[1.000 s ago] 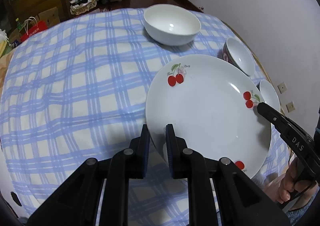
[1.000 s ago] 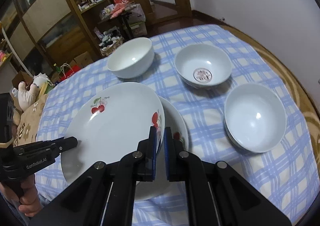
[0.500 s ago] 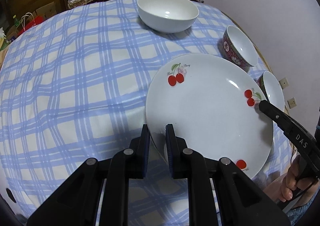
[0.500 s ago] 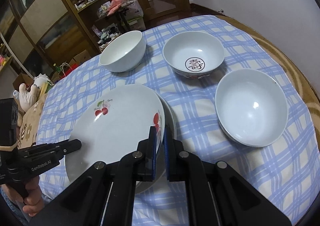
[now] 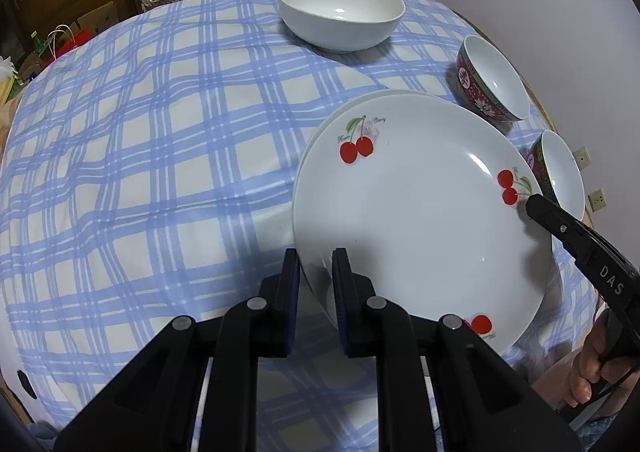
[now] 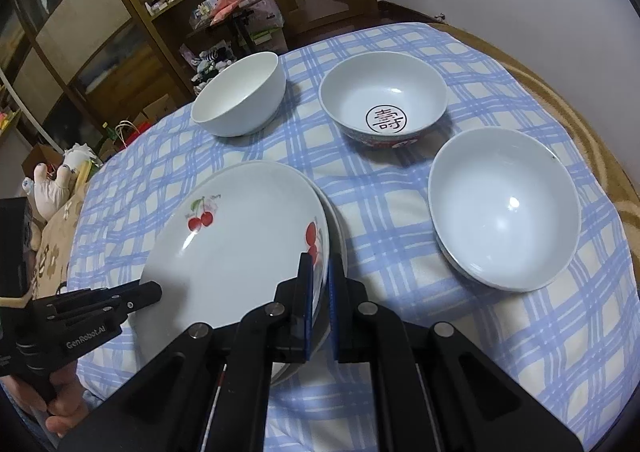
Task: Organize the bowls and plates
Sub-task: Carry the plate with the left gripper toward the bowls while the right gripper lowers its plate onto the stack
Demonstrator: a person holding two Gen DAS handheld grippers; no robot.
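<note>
Over the last second the cherry plate has come down from above the table and now sits almost squarely over a second plate, whose rim shows only as a thin crescent along its far and right edge. A moment ago much more of that lower plate was exposed in the right wrist view. To my eye the stacking step is close to done: the upper plate looks nearly seated, though I cannot tell whether it already rests on the lower one.

Going left to right from the left wrist view: the left gripper is clamped on the near-left rim of the cherry plate, one finger under and one over the edge. The plate spreads ahead and to the right of it. Beyond it, farther ahead, stands a plain white bowl. Off to the right are a red patterned bowl and another bowl, both just past the plate's right edge.

The right gripper is pinched on the opposite rim, near the pair of cherries, with the plate lying to its left. Ahead of it sit the white bowl, then the bowl with the round character mark; the third bowl is to its right, apart from the plates, on the checked tablecloth.
</note>
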